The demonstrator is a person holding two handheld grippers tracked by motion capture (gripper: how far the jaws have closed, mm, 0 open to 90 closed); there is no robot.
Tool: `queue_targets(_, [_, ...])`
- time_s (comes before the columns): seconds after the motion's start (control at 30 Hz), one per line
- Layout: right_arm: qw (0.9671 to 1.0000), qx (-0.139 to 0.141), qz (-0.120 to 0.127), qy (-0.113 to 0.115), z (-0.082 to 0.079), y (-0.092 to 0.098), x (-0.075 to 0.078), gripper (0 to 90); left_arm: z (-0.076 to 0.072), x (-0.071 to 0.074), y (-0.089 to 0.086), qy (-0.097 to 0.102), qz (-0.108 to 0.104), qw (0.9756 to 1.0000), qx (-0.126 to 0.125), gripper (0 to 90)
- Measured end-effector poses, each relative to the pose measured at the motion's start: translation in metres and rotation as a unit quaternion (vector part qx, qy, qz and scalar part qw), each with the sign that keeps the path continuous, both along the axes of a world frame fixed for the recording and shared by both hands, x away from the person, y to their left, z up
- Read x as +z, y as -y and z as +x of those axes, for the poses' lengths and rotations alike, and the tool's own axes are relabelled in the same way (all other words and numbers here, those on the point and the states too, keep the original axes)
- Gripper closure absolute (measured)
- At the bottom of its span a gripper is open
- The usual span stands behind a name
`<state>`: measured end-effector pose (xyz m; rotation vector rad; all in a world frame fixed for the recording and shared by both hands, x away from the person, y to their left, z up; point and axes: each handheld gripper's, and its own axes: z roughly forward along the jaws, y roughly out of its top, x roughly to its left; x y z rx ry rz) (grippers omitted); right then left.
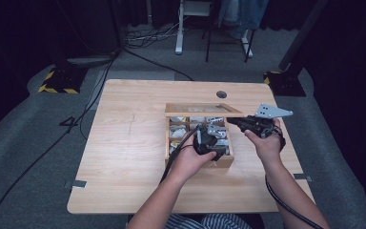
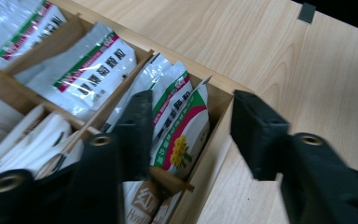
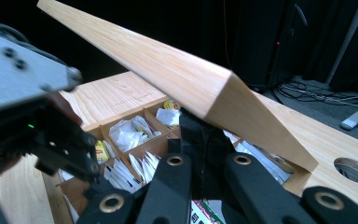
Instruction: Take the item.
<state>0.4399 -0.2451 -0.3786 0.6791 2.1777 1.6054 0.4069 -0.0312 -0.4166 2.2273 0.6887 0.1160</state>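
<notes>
A wooden box [image 1: 225, 162] with several compartments of tea sachets stands on the table's middle right. Its hinged lid [image 1: 202, 110] is lifted. My right gripper [image 1: 236, 121] is shut on the lid's right front edge, and in the right gripper view the lid [image 3: 168, 70] slants above the jaws [image 3: 205, 140]. My left gripper [image 1: 208, 147] hovers open over the box's front right corner. In the left gripper view its jaws [image 2: 196, 135] straddle the box wall [image 2: 212, 140], one jaw inside beside a yellow-flower sachet [image 2: 182, 130], the other outside over the table.
White sachets with green and red stripes [image 2: 93, 74] fill neighbouring compartments. A round cable hole [image 1: 221, 94] lies in the tabletop behind the box. Bare wood [image 1: 124, 143] stretches left of the box. Cables and stands occupy the floor beyond.
</notes>
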Motion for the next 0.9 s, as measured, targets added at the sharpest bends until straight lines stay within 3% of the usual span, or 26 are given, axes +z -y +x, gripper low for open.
queue_targets(0.37, [1.0, 0.001, 0.0, -0.002, 0.0, 0.0, 0.0, 90.0, 0.014, -0.014, 0.005, -0.036, 0.002, 0.9993, -0.008, 67.0])
queue_targets(0.57, [1.0, 0.002, 0.0, -0.002, 0.0, 0.0, 0.0, 90.0, 0.02, -0.024, 0.003, -0.067, -0.018, 0.9976, -0.001, 81.3])
queue_targets(0.67, [1.0, 0.002, 0.0, -0.002, 0.0, 0.0, 0.0, 90.0, 0.02, -0.024, 0.003, -0.071, -0.02, 0.9973, -0.004, 88.8])
queue_targets(0.9, [1.0, 0.001, 0.0, -0.002, 0.0, 0.0, 0.0, 90.0, 0.018, -0.023, 0.003, -0.064, -0.021, 0.9977, -0.006, 89.7])
